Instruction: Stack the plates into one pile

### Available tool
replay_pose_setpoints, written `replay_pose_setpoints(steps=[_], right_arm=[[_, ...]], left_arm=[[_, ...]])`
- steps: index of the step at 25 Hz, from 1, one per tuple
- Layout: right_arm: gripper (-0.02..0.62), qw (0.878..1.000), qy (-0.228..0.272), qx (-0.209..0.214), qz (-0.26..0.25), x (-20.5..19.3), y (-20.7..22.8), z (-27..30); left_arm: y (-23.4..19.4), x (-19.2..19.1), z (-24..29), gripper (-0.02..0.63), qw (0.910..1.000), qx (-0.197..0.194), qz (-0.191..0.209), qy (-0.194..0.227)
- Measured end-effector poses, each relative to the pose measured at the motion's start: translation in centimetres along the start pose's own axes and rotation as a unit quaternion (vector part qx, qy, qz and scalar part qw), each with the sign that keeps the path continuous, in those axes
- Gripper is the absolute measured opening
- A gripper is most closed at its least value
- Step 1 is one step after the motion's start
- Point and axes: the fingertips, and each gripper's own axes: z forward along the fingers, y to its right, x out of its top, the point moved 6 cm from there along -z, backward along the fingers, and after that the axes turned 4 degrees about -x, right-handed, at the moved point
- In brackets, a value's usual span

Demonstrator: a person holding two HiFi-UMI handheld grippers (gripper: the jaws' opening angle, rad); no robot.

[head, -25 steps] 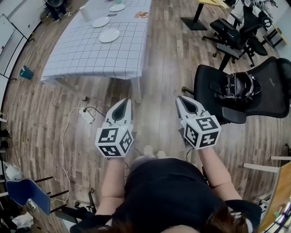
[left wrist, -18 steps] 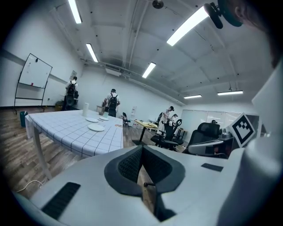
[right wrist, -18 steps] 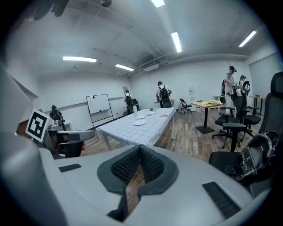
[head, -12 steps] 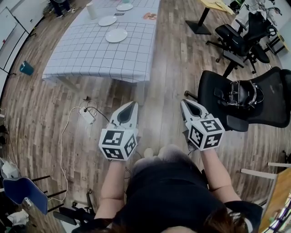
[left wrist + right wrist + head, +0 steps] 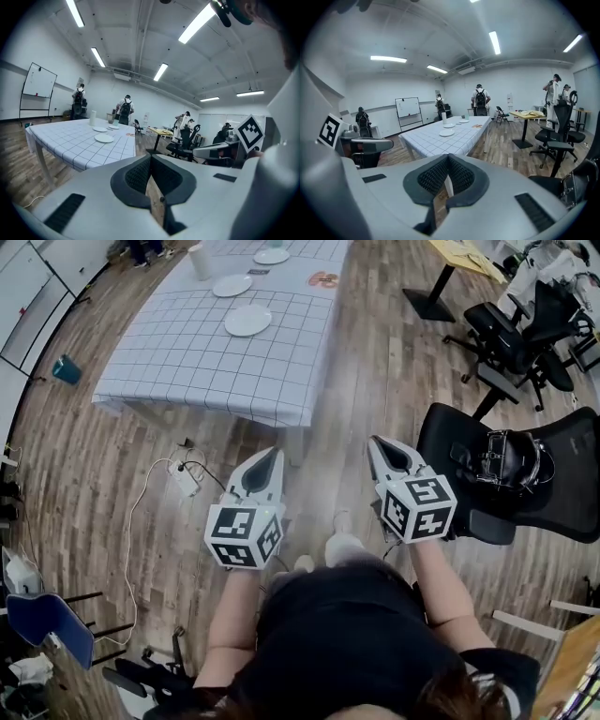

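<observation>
In the head view, your left hand-held gripper (image 5: pixel 269 463) and right hand-held gripper (image 5: pixel 382 452) sit side by side at mid-frame over the wooden floor, both pointing toward the top of the frame. The long surface under a white cloth with a dark grid (image 5: pixel 178 357) fills the upper left, well apart from both. Three round white plates lie on it, each apart from the others, in a line that climbs toward the top edge: the nearest plate (image 5: pixel 247 321), the middle plate (image 5: pixel 232 285), and the farthest plate (image 5: pixel 272 256). They lie up and slightly left of your left hand-held gripper, so that one is likely the nearer of the two.

In the left gripper view, the left hand-held gripper (image 5: pixel 150 159) has its ribbed pads pressed together with nothing between them. The surface (image 5: pixel 70 150) runs in from the left, with the nearest plate (image 5: pixel 104 138) above and left of the tips and the others behind it.

In the right gripper view, the right hand-held gripper (image 5: pixel 448 160) is likewise closed and empty. The surface (image 5: pixel 436 144) stands just above the tips, slightly left of centre, its long axis running away from you, and the nearest plate (image 5: pixel 446 133) comes first along it.
</observation>
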Motion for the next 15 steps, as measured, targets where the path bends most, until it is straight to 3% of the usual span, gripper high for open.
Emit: replay_pose_setpoints(steps=[5,11,15], right_arm=[[0.014,1.000,-0.006,0.021,-0.019,1.2,3.7,3.2],[0.014,0.999,-0.005,0.043,-0.013,3.0,8.2,6.8],[0.014,0.999,-0.005,0.051,-0.016,3.4,11.1,8.4]], left_arm=[[0.8,0.8,5.1,0.026,0.9992,0.023,0.030,-0.014],[0.6,2.0,10.3,0.026,0.9973,0.073,0.008,-0.008],[0.9,2.3,13.5,0.026,0.9963,0.085,-0.008,-0.001]])
